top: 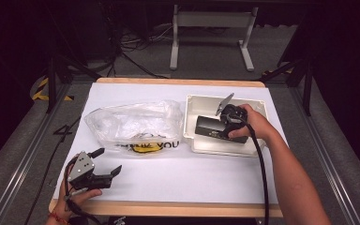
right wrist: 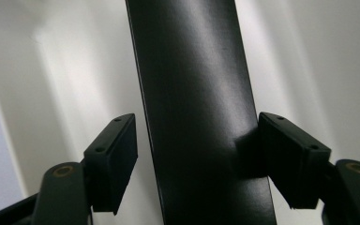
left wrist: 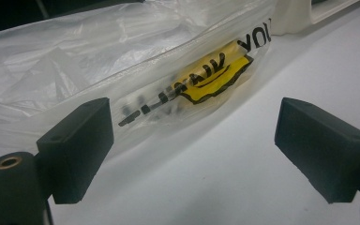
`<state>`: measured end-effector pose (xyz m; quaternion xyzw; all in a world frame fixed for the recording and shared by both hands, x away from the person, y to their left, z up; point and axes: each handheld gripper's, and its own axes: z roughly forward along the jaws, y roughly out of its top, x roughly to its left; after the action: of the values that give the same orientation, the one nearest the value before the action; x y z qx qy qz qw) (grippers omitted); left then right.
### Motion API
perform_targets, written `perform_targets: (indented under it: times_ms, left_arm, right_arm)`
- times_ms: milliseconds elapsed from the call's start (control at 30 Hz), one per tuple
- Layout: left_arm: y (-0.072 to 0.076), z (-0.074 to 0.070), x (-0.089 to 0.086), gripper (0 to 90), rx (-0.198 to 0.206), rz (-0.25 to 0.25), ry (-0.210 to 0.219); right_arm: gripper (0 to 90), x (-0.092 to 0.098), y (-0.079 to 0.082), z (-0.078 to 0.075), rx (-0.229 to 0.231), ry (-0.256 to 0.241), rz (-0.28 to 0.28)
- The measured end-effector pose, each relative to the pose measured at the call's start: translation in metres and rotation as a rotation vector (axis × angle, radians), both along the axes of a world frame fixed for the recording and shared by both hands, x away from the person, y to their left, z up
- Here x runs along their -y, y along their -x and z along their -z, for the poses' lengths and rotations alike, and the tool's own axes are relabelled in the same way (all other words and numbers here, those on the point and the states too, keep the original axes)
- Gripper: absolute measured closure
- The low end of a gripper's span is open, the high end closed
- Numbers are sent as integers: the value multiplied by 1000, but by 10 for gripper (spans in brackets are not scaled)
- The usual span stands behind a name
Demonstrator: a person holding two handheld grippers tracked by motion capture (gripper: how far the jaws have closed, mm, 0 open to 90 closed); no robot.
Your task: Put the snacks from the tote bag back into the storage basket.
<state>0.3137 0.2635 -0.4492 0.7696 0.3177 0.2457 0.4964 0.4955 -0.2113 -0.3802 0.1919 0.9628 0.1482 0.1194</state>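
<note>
1. Left claw (top: 108,161): nearest the camera in the high view, held by the person's left hand (top: 77,194) low over the white-covered counter (top: 178,178). Jaws stand wide apart with nothing between them.
2. Clear plastic bag (top: 136,124): lies flat on the counter just ahead of the left claw, apart from it. In the left gripper view its printed edge, black lettering with a yellow patch (left wrist: 213,77), runs just beyond the open jaws.
3. White tray (top: 201,140): sits beside the bag, on the far side from the left claw.
4. Right claw (right wrist: 197,159): held by the right hand (top: 255,124), reaching down into the tray. Jaws partly open, straddling a black box (top: 211,126). The right pad (right wrist: 286,157) touches the box; the left pad (right wrist: 115,157) stands just clear.
</note>
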Motion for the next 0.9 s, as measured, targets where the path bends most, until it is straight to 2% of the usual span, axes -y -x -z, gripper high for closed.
perform_targets:
  times_ms: [200,333,533,633,900]
  left_arm:
    - [0,0,0,128,-2,1,-1]
    - [0,0,-1,128,-1,3,0]
    - [0,0,-1,128,0,4,2]
    - [0,1,-1,128,-1,3,2]
    - [0,1,-1,128,-2,3,2]
  right_arm:
    - [331,-5,-5,6,-26,61,-14]
    - [350,-11,-10,10,-46,122,-30]
    - [375,-12,-10,10,-48,120,-42]
    - [420,-8,-8,7,-50,79,-60]
    - [424,-3,-5,6,-48,82,-75]
